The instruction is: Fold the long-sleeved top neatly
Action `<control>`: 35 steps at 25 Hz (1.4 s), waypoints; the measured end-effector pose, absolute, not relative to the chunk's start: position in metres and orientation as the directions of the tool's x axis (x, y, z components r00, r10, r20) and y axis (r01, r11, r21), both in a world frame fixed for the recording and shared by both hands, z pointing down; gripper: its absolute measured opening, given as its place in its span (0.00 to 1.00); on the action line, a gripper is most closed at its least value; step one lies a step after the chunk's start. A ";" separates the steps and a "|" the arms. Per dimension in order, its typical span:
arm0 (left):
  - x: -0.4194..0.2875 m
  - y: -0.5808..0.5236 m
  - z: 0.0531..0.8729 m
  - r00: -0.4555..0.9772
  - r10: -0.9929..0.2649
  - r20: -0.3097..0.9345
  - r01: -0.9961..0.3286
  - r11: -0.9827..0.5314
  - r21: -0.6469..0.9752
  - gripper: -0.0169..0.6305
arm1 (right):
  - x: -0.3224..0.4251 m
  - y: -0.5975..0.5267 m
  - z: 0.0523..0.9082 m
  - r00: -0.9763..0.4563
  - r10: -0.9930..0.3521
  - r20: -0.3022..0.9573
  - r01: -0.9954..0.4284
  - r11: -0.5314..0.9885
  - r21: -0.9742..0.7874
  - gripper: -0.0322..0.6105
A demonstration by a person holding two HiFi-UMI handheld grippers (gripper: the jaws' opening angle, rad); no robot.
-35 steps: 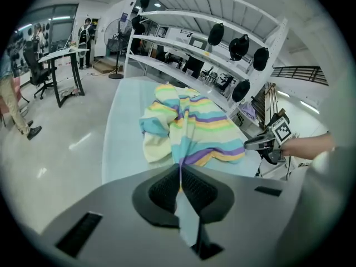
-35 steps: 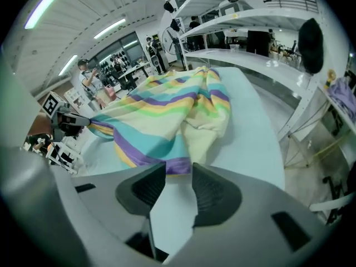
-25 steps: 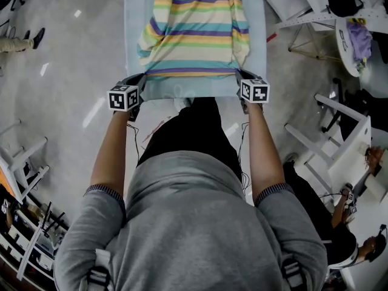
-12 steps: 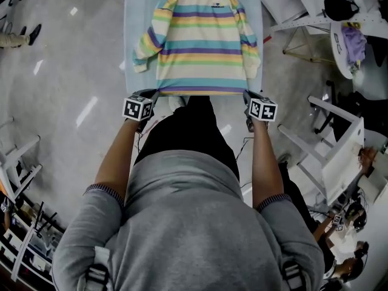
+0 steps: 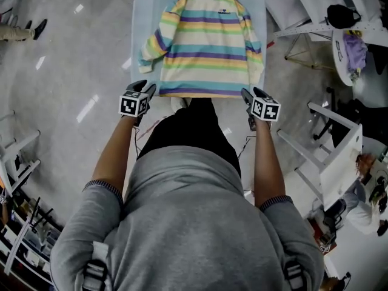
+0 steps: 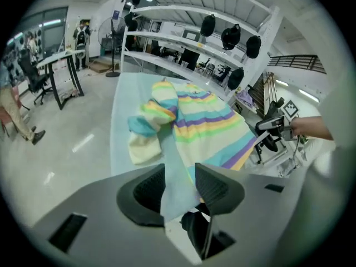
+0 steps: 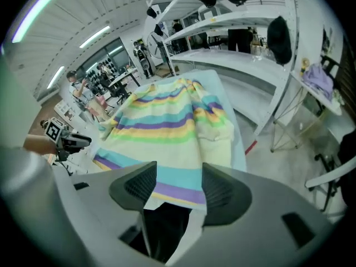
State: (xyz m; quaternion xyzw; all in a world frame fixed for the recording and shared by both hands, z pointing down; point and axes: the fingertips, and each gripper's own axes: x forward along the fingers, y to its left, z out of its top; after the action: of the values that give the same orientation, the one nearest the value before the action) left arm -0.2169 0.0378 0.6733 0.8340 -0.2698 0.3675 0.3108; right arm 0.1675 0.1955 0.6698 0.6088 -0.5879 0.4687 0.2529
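Table [image 5: 140, 17]: one top [image 5: 206, 47], two tools [image 5: 146, 88] [image 5: 248, 93]

My torso [image 5: 182, 223] fills the lower half of the head view and hides the near end of the table [image 5: 145, 11]; its far end is cut by the top edge. The chest print [image 5: 222, 11] on the top [image 5: 206, 47] is too small to read (just a dark smudge). A person [image 5: 357, 208] at lower right runs off the right edge. In the left gripper view, figures [image 6: 82, 33] at upper left are too small and blurry to tell apart.
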 end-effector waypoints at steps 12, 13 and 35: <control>-0.202 -0.051 0.684 0.416 -0.425 0.804 -0.664 -0.746 -0.050 0.41 | 0.124 0.111 0.604 -0.211 -0.598 0.773 -0.959 -0.028 -0.283 0.47; -0.202 -0.057 0.688 0.402 -0.434 0.807 -0.670 -0.739 -0.064 0.40 | 0.122 0.109 0.604 -0.217 -0.596 0.773 -0.957 -0.025 -0.288 0.47; -0.318 -0.205 0.608 0.356 -0.600 0.716 -0.935 -0.219 0.281 0.10 | 0.138 0.045 0.590 -0.282 -0.580 0.764 -0.949 0.049 -0.312 0.46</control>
State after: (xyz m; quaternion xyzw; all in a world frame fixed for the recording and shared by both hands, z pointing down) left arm -0.3178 -0.2050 0.6079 0.7439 -0.5158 0.2368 0.3528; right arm 0.1384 0.0452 0.5903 0.5553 -0.6884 0.4086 0.2254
